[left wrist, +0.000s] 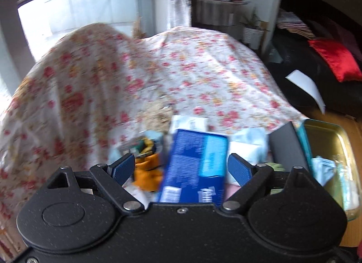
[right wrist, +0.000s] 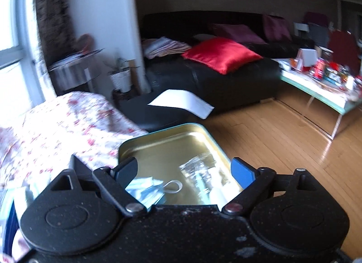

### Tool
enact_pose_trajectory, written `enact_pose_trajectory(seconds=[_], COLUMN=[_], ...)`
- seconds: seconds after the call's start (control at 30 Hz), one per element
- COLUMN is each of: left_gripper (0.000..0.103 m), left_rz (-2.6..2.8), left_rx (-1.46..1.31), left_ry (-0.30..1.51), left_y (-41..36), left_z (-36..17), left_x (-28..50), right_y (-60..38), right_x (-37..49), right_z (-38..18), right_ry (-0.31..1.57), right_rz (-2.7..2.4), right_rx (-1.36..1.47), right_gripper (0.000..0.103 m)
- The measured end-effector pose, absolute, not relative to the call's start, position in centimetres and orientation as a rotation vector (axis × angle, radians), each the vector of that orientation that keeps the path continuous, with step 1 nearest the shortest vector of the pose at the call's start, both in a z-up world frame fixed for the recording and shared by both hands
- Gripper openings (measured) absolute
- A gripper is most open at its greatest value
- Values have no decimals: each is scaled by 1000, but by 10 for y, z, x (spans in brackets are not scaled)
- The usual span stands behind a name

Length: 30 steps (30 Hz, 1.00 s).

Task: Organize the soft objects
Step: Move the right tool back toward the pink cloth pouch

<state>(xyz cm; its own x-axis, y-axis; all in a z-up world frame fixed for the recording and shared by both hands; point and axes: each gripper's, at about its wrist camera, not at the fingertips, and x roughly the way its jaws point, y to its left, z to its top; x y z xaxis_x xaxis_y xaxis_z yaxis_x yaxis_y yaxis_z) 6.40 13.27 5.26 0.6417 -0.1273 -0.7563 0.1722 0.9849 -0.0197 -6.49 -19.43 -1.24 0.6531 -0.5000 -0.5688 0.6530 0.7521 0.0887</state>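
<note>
Gold-lined tin [right wrist: 172, 147] with a teal rim sits open at the table edge, taken as the collecting bin: a pale blue face mask [right wrist: 147, 189] with a white ear loop and a crinkled clear packet [right wrist: 199, 170] already lie inside.

Right gripper [right wrist: 184, 170] hovers over the tin's near end, jaws well apart, nothing between them; the mask lies below, not pinched.

Left gripper [left wrist: 181, 165] also stands spread, pads clear of any object. A blue printed box [left wrist: 194, 165] lies below the gap, tilted, not clamped.

Placement logic, as a judgement: loose soft items heap on the floral cloth [left wrist: 203, 75] beside the tin so each hand has a short carry.

Left view only: the unsorted pile. Orange fabric piece [left wrist: 147, 172] at 9 o'clock of the box, pale blue tissue packs [left wrist: 248, 143] at 2 o'clock, a dark grey flat case [left wrist: 287, 147] leaning between packs and tin. Blur hides finer detail.

Right view only: the tin's interior, the wooden floor [right wrist: 271, 140] at 3 o'clock, a red satin cushion [right wrist: 221, 53] on a black sofa at 12 o'clock, a white sheet of paper [right wrist: 183, 102] below it, and a cluttered low table [right wrist: 316, 82] at 2 o'clock.
</note>
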Motion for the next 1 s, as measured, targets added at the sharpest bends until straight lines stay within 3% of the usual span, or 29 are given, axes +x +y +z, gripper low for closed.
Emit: enact_pose_trajectory(seconds=[0.3,1.0], left_gripper=[89,89], left_rz=[-51,-25], left_rx=[-39,-82], left_ry=[884,914], left_y=[189,225], left_z=[39,15], left_x=[79,119], right_y=[-147,-69], right_x=[-75,-71], right_z=[-11,-19], right_ry=[622,783], right_rz=[-539,-358], right_rx=[236,174], right_gripper=[91,91])
